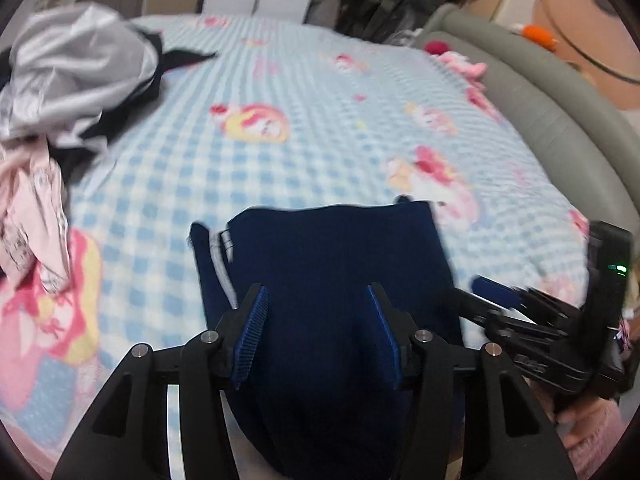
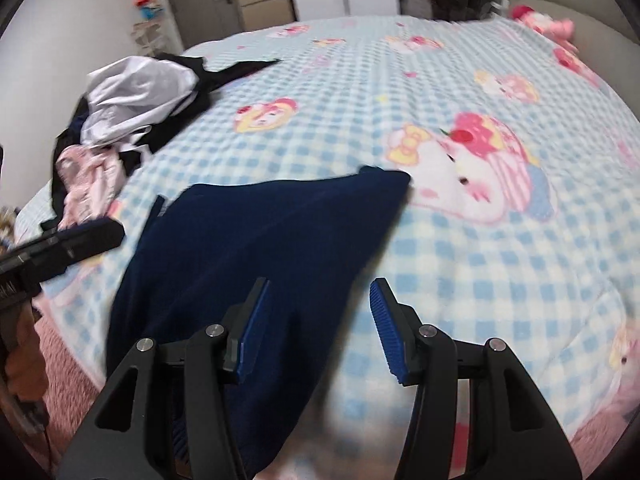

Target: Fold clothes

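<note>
Left wrist view: the left gripper (image 1: 318, 300) occupies the lower centre of the frame, its two blue-padded black fingers (image 1: 252, 332) spread apart and released, with nothing clamped between them. Beyond and beneath the fingers lies the dark navy folded fabric garment (image 1: 332, 256), resting flat on the light blue and white checked blanket with pink cartoon prints (image 1: 280, 80). A crumpled heap of silver-grey, black and pale pink clothes (image 1: 72, 80) sits at the upper left of the frame. The right gripper (image 1: 560, 316) enters at the right edge, just beside the garment; its jaw state cannot be told from this view. A grey padded bed surround (image 1: 560, 108) curves along the upper right. Right wrist view: the right gripper (image 2: 320, 300) is at lower centre, fingers parted and gripping nothing. The garment (image 2: 248, 248) fills the centre left, its edge passing under the left-hand finger. The heap (image 2: 132, 96) lies at upper left, and the left gripper (image 2: 68, 248) intrudes at the left edge.
</note>
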### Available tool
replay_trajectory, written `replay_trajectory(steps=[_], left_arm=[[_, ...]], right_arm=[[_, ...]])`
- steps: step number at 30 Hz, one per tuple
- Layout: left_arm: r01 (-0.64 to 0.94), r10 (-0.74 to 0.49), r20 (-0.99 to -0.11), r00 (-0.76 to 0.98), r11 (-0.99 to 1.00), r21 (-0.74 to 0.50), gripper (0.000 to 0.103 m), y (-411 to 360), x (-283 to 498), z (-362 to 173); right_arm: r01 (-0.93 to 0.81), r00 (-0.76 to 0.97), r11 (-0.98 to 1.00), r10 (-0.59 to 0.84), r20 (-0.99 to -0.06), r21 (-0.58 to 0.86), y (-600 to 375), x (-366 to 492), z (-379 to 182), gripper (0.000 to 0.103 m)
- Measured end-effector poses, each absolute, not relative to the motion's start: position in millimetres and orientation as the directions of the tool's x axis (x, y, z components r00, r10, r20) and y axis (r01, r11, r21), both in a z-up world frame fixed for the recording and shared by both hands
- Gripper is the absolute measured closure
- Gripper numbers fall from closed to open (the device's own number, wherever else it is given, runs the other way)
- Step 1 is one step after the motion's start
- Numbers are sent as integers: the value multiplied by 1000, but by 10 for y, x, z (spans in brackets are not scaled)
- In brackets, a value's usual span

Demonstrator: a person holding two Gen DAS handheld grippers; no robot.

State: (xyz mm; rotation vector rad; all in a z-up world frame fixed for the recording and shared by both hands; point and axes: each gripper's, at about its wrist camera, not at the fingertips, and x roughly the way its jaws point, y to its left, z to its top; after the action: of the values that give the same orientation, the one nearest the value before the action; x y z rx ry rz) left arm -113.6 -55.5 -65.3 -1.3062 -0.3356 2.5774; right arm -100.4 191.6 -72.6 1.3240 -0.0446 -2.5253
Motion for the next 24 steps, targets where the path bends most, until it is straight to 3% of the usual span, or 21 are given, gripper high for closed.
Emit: replay_trajectory(steps=[6, 16, 17, 18, 20, 24], left_arm=[[-51, 380, -731, -568, -902, -429, 52, -693, -1415, -832], [0, 337, -817, -468, -925, -381, 51, -634, -1917, -1203], [-1, 343, -816, -466, -922, -387, 55, -616, -1933, -1210], [-17, 331, -815, -476, -930, -368, 77, -578, -1915, -1182], [-42, 342, -802, -490, -928, -370, 94, -549, -1865, -1118], [-20, 302, -751, -587, -933, -360, 95, -672, -1631, -829]], right_arm=[[212, -519, -962, -260, -815, 171, 2055, -1141, -704, 51], [149, -477, -964, -265, -838, 220, 2143, -1573, -888, 50], [153, -476, -965, -260, -840, 213, 2133, -1573, -896, 50], [158, -476, -966, -255, -842, 203, 2121, -1569, -899, 50], [168, -489, -970, -236, -840, 175, 2140, -1541, -870, 50], [138, -507, -975, -221, -834, 174, 2280, -1529, -792, 49]])
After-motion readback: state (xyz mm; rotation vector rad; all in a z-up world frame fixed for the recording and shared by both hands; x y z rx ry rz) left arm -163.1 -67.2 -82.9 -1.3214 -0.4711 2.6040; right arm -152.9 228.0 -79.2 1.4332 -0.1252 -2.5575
